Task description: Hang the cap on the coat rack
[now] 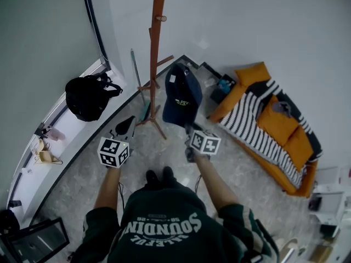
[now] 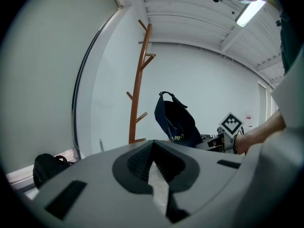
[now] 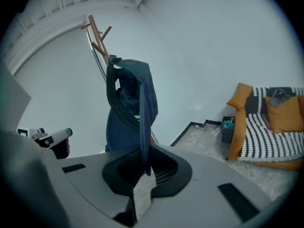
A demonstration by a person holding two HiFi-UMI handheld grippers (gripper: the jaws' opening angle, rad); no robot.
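Observation:
A navy cap (image 1: pixel 182 95) hangs upright in the air, with my right gripper (image 1: pixel 190 127) shut on its brim. In the right gripper view the brim's edge runs down between the pads of the right gripper (image 3: pixel 142 167), and the cap (image 3: pixel 130 103) covers part of the brown wooden coat rack (image 3: pixel 97 34). The rack (image 1: pixel 155 53) stands just left of the cap and slightly beyond it, its pegs bare. My left gripper (image 1: pixel 126 126) is shut on nothing, lower and to the left of the rack's base. In the left gripper view the cap (image 2: pixel 176 122) shows right of the rack (image 2: pixel 139 94).
A black backpack (image 1: pixel 86 96) lies on the window ledge at the left. A sofa (image 1: pixel 274 125) with orange cushions and a striped blanket runs along the right. A small bin (image 1: pixel 222 86) stands by the wall. A long-handled dustpan (image 1: pixel 143 109) leans at the rack's feet.

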